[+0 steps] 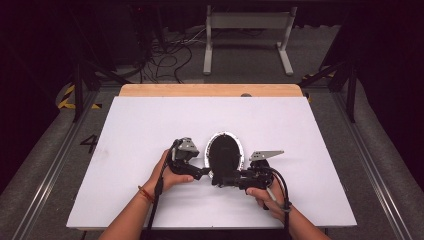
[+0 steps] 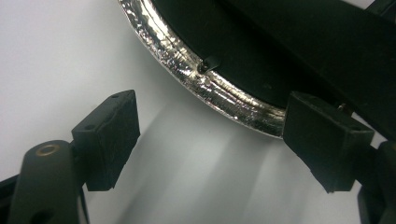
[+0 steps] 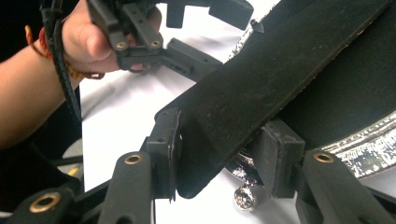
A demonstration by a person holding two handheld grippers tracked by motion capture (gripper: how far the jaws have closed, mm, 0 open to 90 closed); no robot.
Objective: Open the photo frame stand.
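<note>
Silver-rimmed oval mirror (image 1: 224, 151) with a dark face, lying on the white table (image 1: 130, 130) in the lower middle of the high view. Just left of it, left gripper (image 1: 204, 172) in the left hand (image 1: 170, 172), jaws pointing right toward the lower rim. Just right of it, right gripper (image 1: 225, 179) in the right hand (image 1: 267, 195), jaws pointing left and meeting a black part at the mirror's bottom edge. Next, left gripper view: glittering silver rim (image 2: 205, 84) curving from top centre down to the right, dark face above it; left gripper (image 2: 210, 140) standing wide, nothing between the pads, right pad just beside or touching the rim, cannot tell which. Bare white table between the jaws. Last, right gripper view: right gripper (image 3: 219, 154) clamped around a flat black strap-like stand (image 3: 261, 84), running from lower centre to upper right; pads pressing on both sides of it. Silver rim at right edge, small shiny silver knob (image 3: 243, 196) at bottom centre below the stand. Left hand (image 3: 88, 42) with its gripper in upper left, well behind.
</note>
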